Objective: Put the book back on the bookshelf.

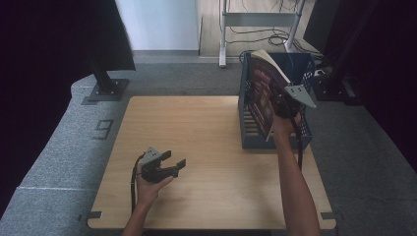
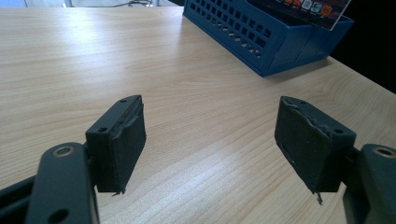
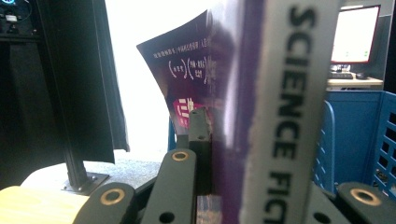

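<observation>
Wooden table (image 1: 206,147) carries a blue crate (image 1: 302,132) at its far right. Your right gripper (image 1: 280,101) clamps a book (image 1: 263,91) by the spine, upright and apparently just inside the crate. Your left gripper (image 1: 172,164) hovers low near you, jaws wide, holding nothing.

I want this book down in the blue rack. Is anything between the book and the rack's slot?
Nothing visible does. The right tongs grip the book, tilted over the blue rack; the rack's slots look empty, though the book hides part of them. The left tongs are open, off to the side.
</observation>
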Action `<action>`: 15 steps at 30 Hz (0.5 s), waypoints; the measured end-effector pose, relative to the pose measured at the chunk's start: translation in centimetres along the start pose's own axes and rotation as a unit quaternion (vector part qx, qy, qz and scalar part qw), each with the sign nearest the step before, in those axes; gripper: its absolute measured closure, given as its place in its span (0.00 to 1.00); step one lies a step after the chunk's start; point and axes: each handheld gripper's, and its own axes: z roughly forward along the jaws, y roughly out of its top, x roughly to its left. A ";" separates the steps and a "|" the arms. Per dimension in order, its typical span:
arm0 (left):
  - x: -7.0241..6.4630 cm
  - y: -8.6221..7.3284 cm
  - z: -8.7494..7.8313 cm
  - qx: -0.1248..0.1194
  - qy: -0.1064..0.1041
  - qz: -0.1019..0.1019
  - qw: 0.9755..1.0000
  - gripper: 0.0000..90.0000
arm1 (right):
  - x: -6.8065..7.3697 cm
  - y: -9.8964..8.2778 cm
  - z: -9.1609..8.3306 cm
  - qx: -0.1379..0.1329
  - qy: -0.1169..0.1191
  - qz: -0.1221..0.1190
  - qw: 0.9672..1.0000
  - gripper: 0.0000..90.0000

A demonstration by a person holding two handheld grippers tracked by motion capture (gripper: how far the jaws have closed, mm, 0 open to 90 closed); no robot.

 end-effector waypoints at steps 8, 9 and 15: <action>0.3 0.0 -0.1 -0.002 -0.001 -0.006 1.000 0.27 | -0.2 0.1 1.1 -0.003 -0.005 0.009 1.000 0.91; 0.3 0.0 -0.2 -0.002 -0.001 -0.006 1.000 0.27 | -0.2 0.0 1.2 -0.002 -0.005 0.008 1.000 0.91; 0.3 0.0 -0.2 -0.003 -0.001 -0.008 1.000 0.28 | -0.2 -0.4 1.9 0.001 -0.007 0.010 1.000 0.91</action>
